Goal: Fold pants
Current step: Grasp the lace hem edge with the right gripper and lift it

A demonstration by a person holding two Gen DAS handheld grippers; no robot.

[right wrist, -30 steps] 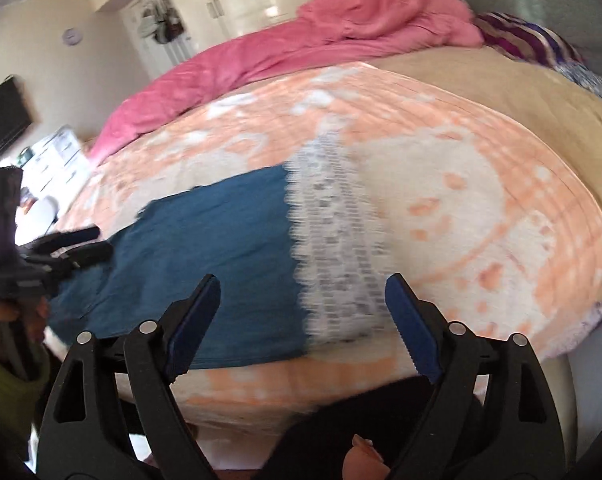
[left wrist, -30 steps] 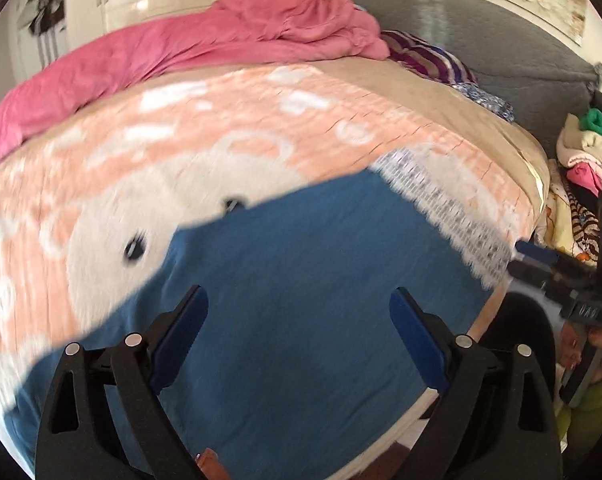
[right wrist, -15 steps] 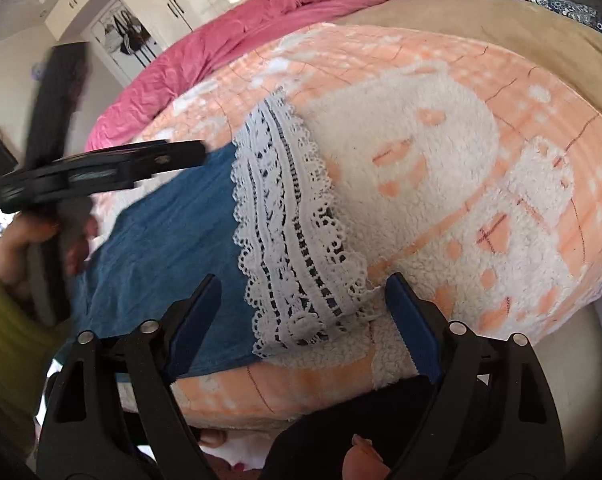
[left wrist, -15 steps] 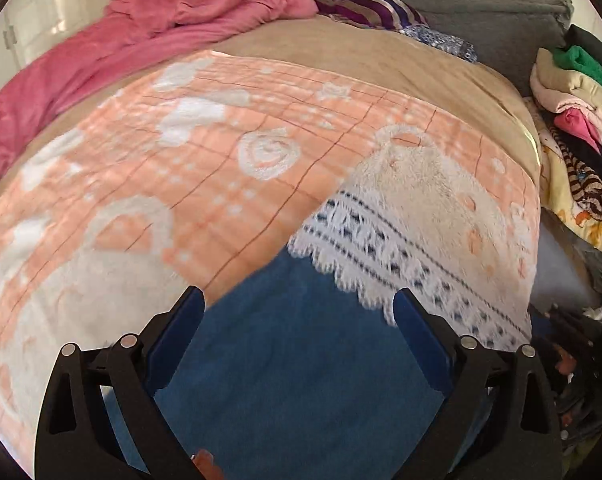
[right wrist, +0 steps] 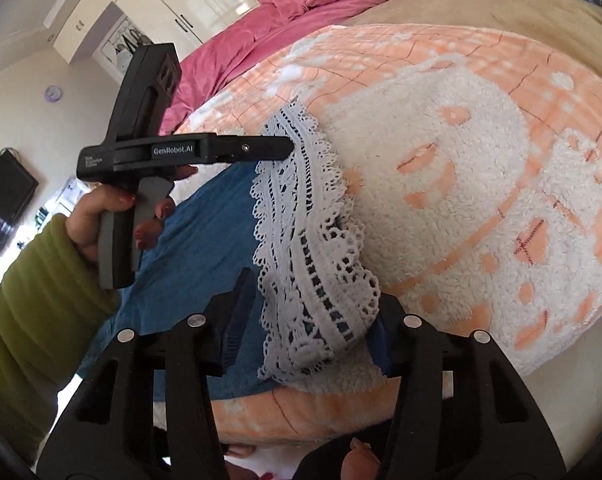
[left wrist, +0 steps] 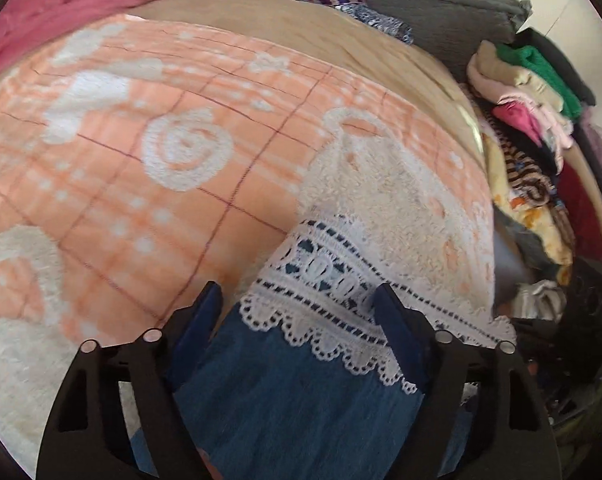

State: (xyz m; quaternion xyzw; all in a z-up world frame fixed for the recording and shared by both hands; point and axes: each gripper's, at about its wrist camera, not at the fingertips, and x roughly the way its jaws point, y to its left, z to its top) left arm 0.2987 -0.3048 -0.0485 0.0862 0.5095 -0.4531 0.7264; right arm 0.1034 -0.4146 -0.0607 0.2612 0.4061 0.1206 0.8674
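**Both grippers at the lace hem, pre-grasp for the first fold**

Step in hand, I judge: lining up on the cuff end of the pants point(left wrist: 301, 400) so I can lift it and fold it over. Pants lie flat on the blanket point(left wrist: 141, 208), filling lower centre of the left view and running from left centre to lower centre in the right view.

My left gripper point(left wrist: 301, 320) is wide open, straddling the lace hem point(left wrist: 333, 280), nothing clamped. My right gripper point(right wrist: 305, 320) is also open around the near hem corner; lace bunches between its fingers, but whether a pad touches cloth I cannot tell. In the right view my left gripper's tip sits at the far end of the lace.

Next move probably: close both on the hem corners, catching denim as well as lace, then lift evenly.

Materials: thin blue denim-look fabric, limp; white openwork lace, scalloped edge, likely snaggy. Blanket is fluffy peach-and-white fleece, soft, gives under pressure. Pink duvet point(right wrist: 301, 12) upper left of right view; clothes pile point(left wrist: 541, 140) at right of left view.
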